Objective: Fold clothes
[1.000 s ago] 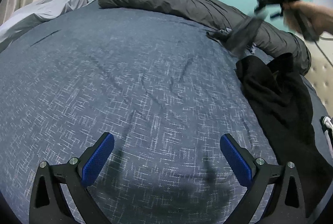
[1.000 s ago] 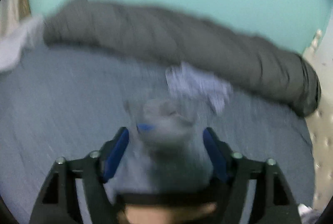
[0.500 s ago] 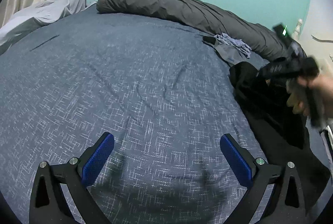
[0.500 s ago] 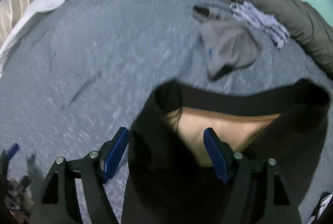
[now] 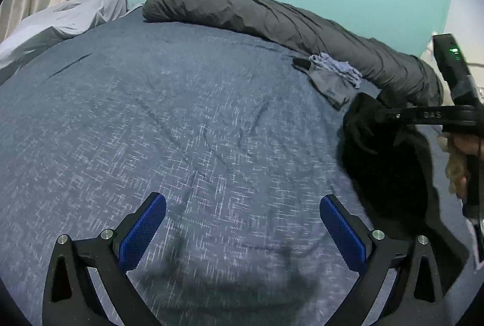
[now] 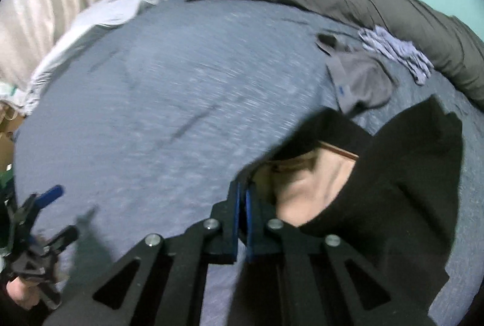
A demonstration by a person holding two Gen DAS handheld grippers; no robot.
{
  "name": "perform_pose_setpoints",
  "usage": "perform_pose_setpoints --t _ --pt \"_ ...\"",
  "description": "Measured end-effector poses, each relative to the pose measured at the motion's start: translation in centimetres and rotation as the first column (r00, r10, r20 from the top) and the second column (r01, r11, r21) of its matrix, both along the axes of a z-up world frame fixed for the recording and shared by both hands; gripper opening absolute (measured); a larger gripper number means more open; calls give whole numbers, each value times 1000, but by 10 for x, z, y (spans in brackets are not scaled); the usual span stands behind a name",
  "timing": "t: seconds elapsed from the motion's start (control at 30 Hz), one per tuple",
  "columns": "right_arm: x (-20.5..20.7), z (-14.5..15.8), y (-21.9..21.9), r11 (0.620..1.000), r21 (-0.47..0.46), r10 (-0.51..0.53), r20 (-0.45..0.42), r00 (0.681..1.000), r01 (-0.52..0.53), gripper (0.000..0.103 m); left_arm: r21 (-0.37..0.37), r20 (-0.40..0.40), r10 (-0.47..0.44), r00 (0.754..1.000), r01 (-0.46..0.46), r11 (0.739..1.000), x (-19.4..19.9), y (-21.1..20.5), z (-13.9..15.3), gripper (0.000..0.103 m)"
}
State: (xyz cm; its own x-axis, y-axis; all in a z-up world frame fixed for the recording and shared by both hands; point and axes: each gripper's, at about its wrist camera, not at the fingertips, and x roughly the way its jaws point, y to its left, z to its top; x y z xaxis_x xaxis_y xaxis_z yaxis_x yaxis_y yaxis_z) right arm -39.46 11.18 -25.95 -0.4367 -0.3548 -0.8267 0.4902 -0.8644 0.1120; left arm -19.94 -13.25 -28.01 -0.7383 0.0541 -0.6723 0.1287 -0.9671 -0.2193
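A black garment with a tan lining lies at the right side of the blue bed; it also shows in the left wrist view. My right gripper is shut on the garment's edge, blue pads pressed together. My left gripper is open and empty, low over bare bedspread, well left of the garment. A grey folded garment and a small blue patterned cloth lie beyond the black one.
The blue speckled bedspread fills most of the view. A long rolled dark grey duvet lies along the teal wall. A light grey sheet and curtains are at the far left.
My right gripper dropped the grey garment at the far side, came down onto the black garment and closed on its edge. The left gripper stayed open and nearly still.
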Motion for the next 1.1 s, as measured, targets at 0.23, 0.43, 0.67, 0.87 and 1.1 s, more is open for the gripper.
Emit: perform_pose_setpoints --t 0.23,0.43,0.67,0.87,1.1 --pt "75 58 -35 994 -56 88 -37 995 -90 3 -22 -48 5 999 -6 1000 47 -17 68 103" --pt "146 76 -64 981 -76 176 -41 984 -179 3 -43 -93 27 995 -31 999 92 -37 121 103" --pt "218 81 -92 937 -153 314 -14 949 -313 1 -67 -92 35 995 -41 997 132 -49 151 103" --pt "236 62 -99 951 -108 291 12 957 -288 1 -69 -81 32 996 -37 997 146 -47 151 103" --pt "217 41 -36 993 -71 100 36 994 -97 1 -58 -29 6 1000 -8 998 128 -36 128 103"
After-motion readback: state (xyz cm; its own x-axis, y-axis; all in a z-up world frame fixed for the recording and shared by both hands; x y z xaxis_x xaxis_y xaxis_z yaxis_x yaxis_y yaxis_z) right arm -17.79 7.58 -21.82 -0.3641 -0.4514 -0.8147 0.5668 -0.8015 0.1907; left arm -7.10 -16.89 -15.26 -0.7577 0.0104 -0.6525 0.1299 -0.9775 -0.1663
